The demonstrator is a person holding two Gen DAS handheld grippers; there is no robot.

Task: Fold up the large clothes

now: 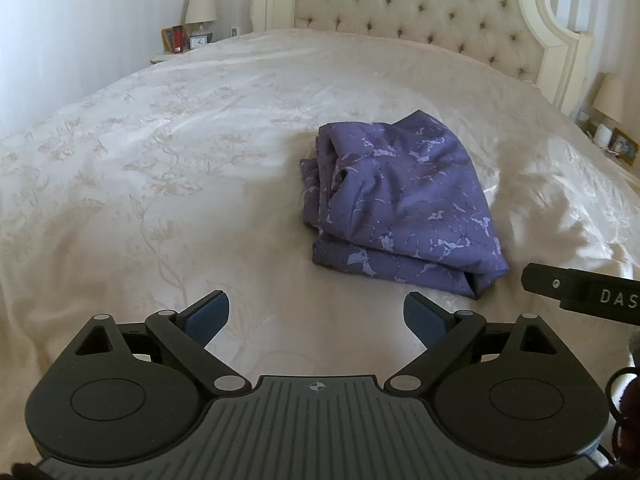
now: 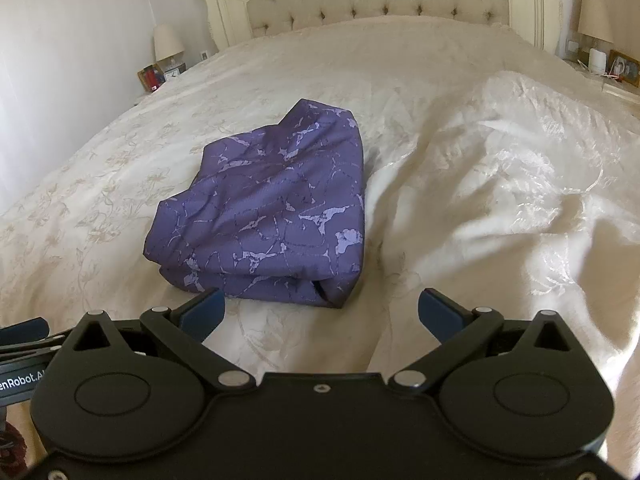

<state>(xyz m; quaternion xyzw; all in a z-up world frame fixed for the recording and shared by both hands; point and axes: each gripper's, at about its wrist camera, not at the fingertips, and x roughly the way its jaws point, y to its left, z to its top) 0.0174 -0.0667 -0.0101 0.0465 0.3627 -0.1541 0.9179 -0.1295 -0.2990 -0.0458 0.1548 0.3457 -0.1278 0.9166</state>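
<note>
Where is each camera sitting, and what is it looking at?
Left wrist view: sits on the left tongs, open, looking up the bed toward the headboard; purple cloth ahead-right; part of the other tool pokes in at right.
Right wrist view: sits on the right tongs, open, facing the same way; purple cloth ahead-left; part of the left tool shows at far left.
Both share: cloth, bed, headboard, the lamp beside the bed.
</note>
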